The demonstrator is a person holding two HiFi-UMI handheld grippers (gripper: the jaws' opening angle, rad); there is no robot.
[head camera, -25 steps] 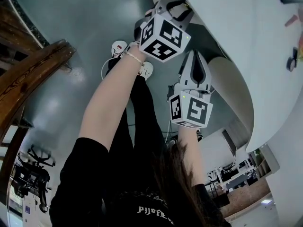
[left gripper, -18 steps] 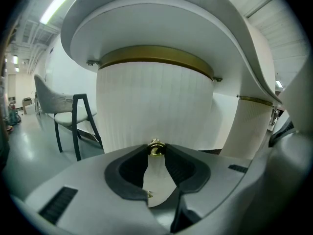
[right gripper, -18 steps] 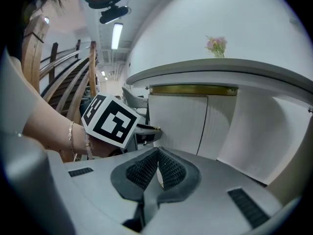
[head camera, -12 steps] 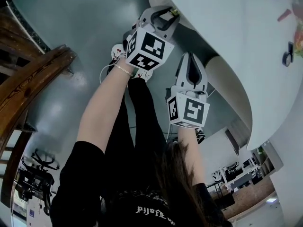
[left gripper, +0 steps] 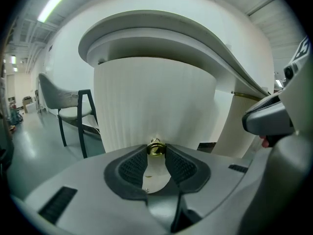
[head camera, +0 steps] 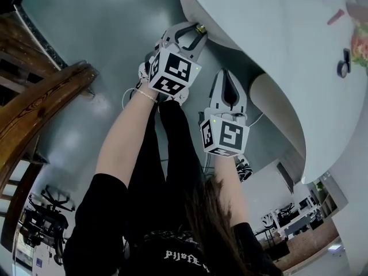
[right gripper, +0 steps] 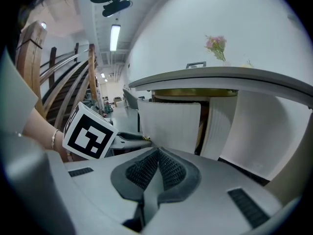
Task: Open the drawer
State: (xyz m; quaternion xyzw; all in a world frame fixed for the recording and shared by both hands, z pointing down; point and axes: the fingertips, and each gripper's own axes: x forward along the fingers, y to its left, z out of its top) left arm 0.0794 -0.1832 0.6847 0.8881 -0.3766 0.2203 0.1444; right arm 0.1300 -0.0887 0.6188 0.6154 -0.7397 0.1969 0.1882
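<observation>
Black T-shirt (head camera: 109,211), black trousers (head camera: 172,154), bracelet (head camera: 145,95), grey hand-held grippers (head camera: 196,31) (head camera: 225,73)

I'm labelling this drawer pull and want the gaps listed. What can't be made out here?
1. Inside of the drawer: left gripper view, behind its own ribbed front.
2. Base of the knob: same view, covered by the knob and the left gripper's fingers.
3. On the desk top, a dark object: head view, too small to identify.
</observation>
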